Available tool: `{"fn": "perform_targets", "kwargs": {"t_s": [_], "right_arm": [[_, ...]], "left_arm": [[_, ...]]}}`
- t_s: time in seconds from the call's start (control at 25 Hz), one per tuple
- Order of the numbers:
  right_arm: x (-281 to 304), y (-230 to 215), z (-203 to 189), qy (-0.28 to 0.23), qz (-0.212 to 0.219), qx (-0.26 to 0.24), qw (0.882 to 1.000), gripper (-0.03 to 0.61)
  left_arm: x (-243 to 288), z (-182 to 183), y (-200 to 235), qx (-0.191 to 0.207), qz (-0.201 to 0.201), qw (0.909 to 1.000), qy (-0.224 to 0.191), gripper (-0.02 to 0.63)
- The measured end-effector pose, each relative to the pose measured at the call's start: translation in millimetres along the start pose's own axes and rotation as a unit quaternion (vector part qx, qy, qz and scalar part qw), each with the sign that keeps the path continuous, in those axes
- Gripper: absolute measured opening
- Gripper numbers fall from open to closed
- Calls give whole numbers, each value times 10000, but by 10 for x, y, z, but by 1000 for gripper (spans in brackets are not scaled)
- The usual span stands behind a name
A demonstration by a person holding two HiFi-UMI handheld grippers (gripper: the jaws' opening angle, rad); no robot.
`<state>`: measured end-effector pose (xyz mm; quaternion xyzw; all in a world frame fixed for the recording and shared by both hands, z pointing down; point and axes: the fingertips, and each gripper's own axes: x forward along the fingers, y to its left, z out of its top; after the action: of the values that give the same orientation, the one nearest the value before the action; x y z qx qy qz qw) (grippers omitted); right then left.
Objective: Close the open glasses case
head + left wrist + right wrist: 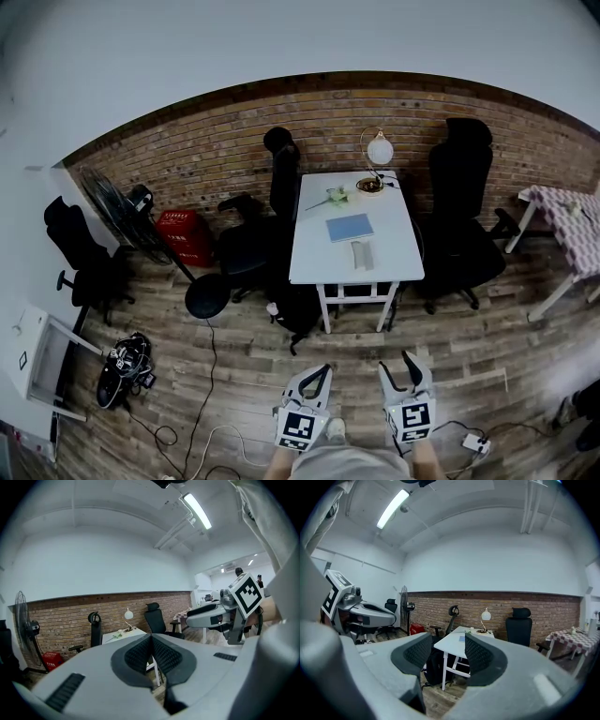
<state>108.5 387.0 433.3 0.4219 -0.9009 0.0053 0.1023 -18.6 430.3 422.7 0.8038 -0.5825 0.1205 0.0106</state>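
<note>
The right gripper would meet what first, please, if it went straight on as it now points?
The right gripper would probably reach the white table first, at its near end; depth unclear.

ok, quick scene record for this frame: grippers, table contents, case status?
left gripper: jaws together, nothing held
right gripper: jaws apart, empty
position: both low over the wooden floor, well short of the table
on table: blue notebook, small grey item near the front edge, lamp at the far end
case: probably the small grey item; too small to tell open or shut
</note>
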Motion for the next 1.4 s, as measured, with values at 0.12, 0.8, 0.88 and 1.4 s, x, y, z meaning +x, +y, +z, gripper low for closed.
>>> {"fn": "perform_targets", "kwargs": {"t_s": [0.12,0.8,0.88,1.4], "right_arm": [[124,-6,36,11,-78,21,10000,224],[577,-50,137,74,-421,-28,9991,224],[627,-76,150,91,-449,-30,9989,223],[920,-324,167,111,-599,59,9981,224]], "left_arm": [[80,8,116,4,-48,10000,-19,3],[440,8,534,-16,-325,9993,-162,3],[492,25,577,28,-348,9992,-195,3],[879,67,725,13,-456,9988,-154,3]]}}
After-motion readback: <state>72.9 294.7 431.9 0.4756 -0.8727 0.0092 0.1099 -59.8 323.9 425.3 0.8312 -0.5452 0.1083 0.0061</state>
